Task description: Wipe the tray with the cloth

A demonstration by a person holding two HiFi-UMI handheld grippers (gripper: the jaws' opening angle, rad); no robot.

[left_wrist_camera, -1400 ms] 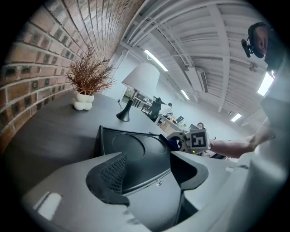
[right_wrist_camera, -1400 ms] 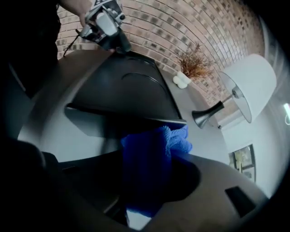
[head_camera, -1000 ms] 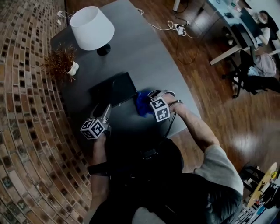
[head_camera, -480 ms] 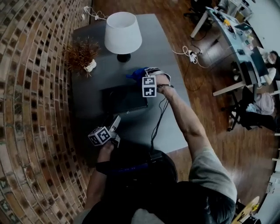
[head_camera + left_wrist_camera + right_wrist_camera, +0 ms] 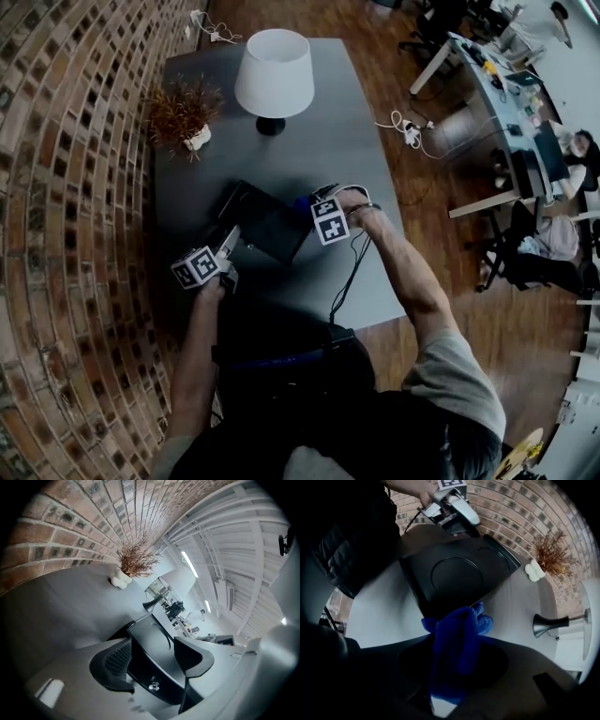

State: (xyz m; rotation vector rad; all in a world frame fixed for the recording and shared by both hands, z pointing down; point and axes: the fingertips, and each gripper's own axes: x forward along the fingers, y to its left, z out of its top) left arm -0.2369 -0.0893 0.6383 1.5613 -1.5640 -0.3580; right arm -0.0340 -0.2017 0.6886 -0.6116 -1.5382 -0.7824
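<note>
The black tray (image 5: 267, 225) lies askew on the grey table (image 5: 347, 141); its round recess shows in the right gripper view (image 5: 457, 576). My left gripper (image 5: 230, 242) is shut on the tray's near left corner, with the rim (image 5: 150, 648) clamped between its two jaws (image 5: 154, 667). It shows again at the tray's far corner in the right gripper view (image 5: 457, 520). My right gripper (image 5: 314, 208) points down at the tray's right edge, shut on the blue cloth (image 5: 457, 648). The cloth hangs from its jaws and its lower end meets the tray's edge. A bit of blue (image 5: 301, 202) peeks out beside the marker cube.
A white-shaded lamp (image 5: 274, 75) and a dried plant in a small white pot (image 5: 183, 112) stand at the table's far end. A brick wall (image 5: 66, 187) runs along the left. A power strip with cable (image 5: 408, 134) lies on the wooden floor; office desks stand further right.
The right gripper brought the cloth from the tray's far corner back to its right edge. The left gripper reached the tray's corner and closed on it. The tray now sits turned askew.
</note>
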